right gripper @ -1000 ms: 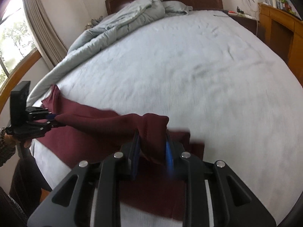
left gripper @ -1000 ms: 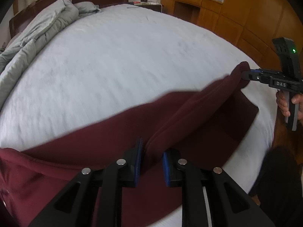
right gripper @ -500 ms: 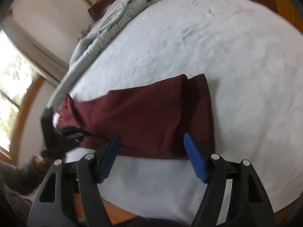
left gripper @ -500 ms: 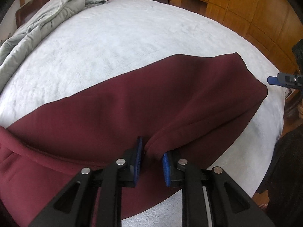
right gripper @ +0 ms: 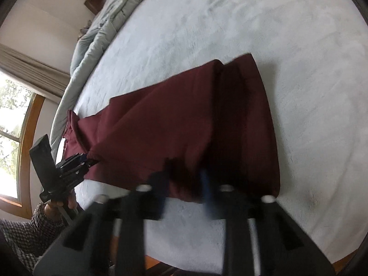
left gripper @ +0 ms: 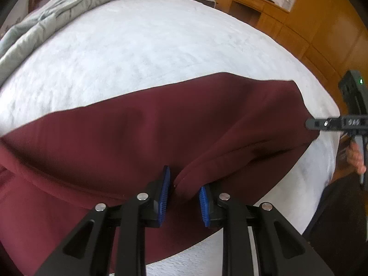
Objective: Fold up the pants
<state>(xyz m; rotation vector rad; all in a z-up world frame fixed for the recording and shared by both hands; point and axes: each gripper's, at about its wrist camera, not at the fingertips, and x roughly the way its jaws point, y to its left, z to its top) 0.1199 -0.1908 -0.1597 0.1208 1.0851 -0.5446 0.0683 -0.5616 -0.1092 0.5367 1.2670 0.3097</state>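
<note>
Pants (left gripper: 161,138) are now lying flat on the bed (left gripper: 149,53), no longer lifted. Right tongs (right gripper: 184,184) are closing again at the 6 o'clock hem after releasing. Left tongs (left gripper: 182,194) are opening slightly, fold between them.

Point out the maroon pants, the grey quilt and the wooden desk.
Maroon fabric pants (left gripper: 142,138): left wrist view, middle of the folded top layer.
Rumpled grey quilt (left gripper: 55,16): left wrist view, its bunched middle.
Wooden desk (left gripper: 250,2): left wrist view, front edge of its top.

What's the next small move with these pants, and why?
Probably let the right gripper finish pinching before lifting: its jaws are closing with the near edge of the dark red fabric pants between them, while the left gripper pinches a fold.
</note>
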